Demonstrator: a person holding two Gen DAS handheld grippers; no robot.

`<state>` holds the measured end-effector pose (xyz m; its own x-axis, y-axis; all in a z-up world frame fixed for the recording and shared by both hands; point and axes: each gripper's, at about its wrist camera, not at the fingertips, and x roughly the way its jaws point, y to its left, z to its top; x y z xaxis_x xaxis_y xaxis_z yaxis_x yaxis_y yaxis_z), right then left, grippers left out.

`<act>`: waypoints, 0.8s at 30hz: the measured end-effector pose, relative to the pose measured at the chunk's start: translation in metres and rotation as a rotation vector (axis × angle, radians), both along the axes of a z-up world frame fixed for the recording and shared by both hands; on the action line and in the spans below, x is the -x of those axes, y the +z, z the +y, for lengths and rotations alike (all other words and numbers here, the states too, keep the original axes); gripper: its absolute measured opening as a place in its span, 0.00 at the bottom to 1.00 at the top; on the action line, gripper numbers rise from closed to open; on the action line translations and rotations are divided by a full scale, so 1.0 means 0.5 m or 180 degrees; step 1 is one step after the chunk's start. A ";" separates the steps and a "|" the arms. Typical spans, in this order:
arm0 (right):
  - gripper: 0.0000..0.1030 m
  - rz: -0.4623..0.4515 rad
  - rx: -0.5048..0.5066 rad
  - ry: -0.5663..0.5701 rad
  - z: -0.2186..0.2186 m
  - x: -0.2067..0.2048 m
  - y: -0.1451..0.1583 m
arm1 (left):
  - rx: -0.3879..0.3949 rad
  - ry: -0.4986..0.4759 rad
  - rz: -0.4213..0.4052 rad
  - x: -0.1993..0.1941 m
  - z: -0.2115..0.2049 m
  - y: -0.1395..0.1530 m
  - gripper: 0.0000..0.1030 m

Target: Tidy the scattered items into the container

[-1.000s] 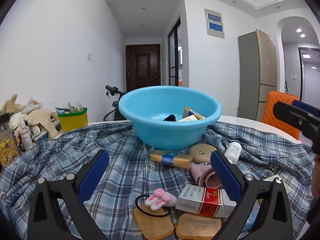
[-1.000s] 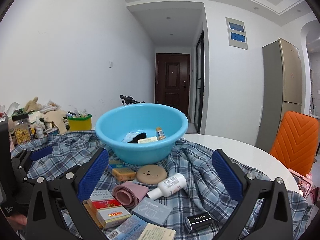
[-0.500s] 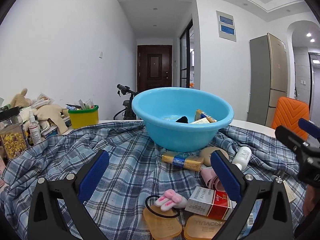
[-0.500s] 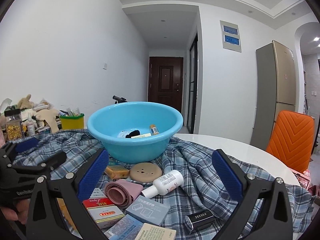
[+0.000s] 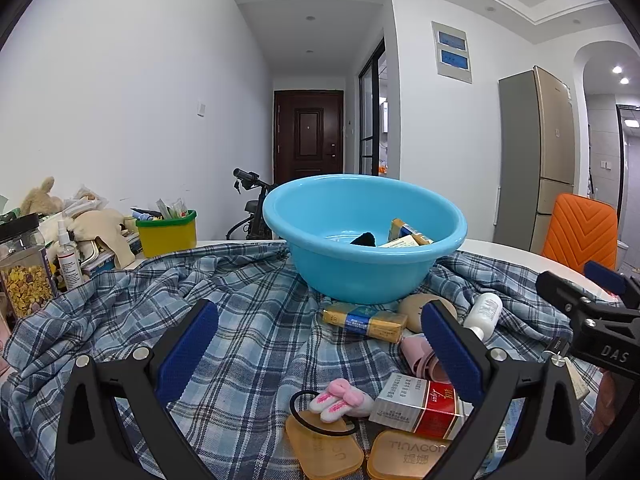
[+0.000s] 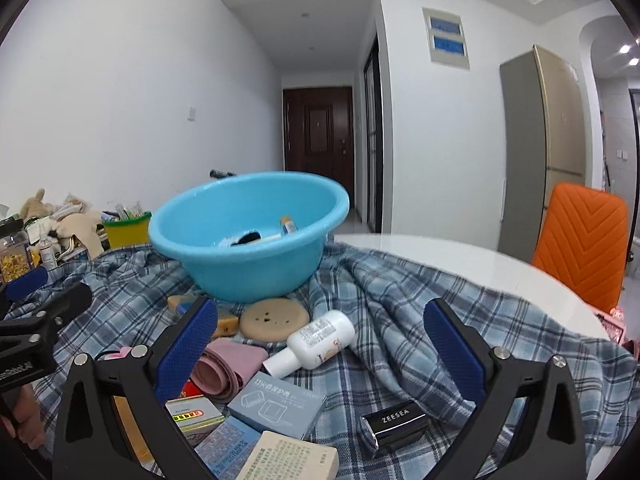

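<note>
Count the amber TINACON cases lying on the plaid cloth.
2. Both amber cases lie side by side at the left wrist view's bottom edge: one under the black hair tie, one showing its TINACON lettering. More may be hidden.

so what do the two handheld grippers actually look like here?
Both match: the left gripper and right gripper have black angular frames with triangular cut-outs and silver screw heads. Each finger carries a ribbed blue pad. Seen from the other camera, the right body shows white lettering "DAS". No cables or sleeves show.
</note>
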<state>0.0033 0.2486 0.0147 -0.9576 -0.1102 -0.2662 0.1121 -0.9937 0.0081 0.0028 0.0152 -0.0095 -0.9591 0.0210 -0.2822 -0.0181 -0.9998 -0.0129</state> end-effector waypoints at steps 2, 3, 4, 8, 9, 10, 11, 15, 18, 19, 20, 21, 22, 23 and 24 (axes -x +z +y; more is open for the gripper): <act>1.00 -0.0080 -0.0034 0.0041 -0.006 0.006 -0.004 | -0.0004 0.0003 0.0001 0.000 0.001 0.000 1.00; 1.00 -0.0097 -0.0043 0.0040 -0.007 0.008 -0.005 | -0.0003 0.0002 0.0000 0.000 0.001 0.000 1.00; 1.00 -0.0093 -0.0040 0.0037 -0.007 0.008 -0.006 | -0.0003 0.0002 0.0001 0.000 0.001 0.000 1.00; 1.00 -0.0106 -0.0029 -0.0077 -0.006 0.010 -0.006 | -0.0006 0.0006 0.0001 0.000 0.000 0.000 1.00; 1.00 -0.0108 -0.0019 -0.0106 -0.004 0.010 -0.006 | -0.0006 0.0007 -0.0001 0.001 0.000 0.000 1.00; 1.00 -0.0115 -0.0010 -0.0125 -0.003 0.012 -0.006 | -0.0007 0.0007 -0.0003 0.002 0.001 0.000 1.00; 1.00 -0.0124 0.0000 -0.0144 -0.001 0.013 -0.006 | -0.0006 0.0008 -0.0001 0.001 0.000 0.000 1.00; 1.00 -0.0114 0.0002 -0.0158 -0.001 0.013 -0.005 | -0.0005 0.0013 -0.0003 0.002 0.000 0.000 1.00; 1.00 -0.0114 -0.0003 -0.0154 -0.004 0.014 -0.006 | -0.0008 0.0014 -0.0003 0.003 0.000 -0.001 1.00; 1.00 -0.0115 -0.0003 -0.0155 -0.004 0.014 -0.006 | -0.0007 0.0014 -0.0003 0.002 0.000 -0.001 1.00; 1.00 -0.0116 -0.0002 -0.0156 -0.004 0.014 -0.007 | -0.0006 0.0013 -0.0003 0.002 -0.001 0.000 1.00; 1.00 -0.0116 -0.0002 -0.0156 -0.004 0.014 -0.007 | -0.0006 0.0012 -0.0003 0.002 -0.001 0.000 1.00; 1.00 -0.0116 -0.0001 -0.0156 -0.004 0.013 -0.007 | -0.0007 0.0012 -0.0003 0.003 -0.001 -0.001 1.00; 1.00 -0.0115 -0.0003 -0.0155 -0.004 0.014 -0.007 | -0.0006 0.0012 -0.0003 0.002 -0.001 0.000 1.00; 1.00 -0.0115 -0.0003 -0.0155 -0.004 0.014 -0.007 | -0.0007 0.0012 -0.0003 0.002 -0.001 0.000 1.00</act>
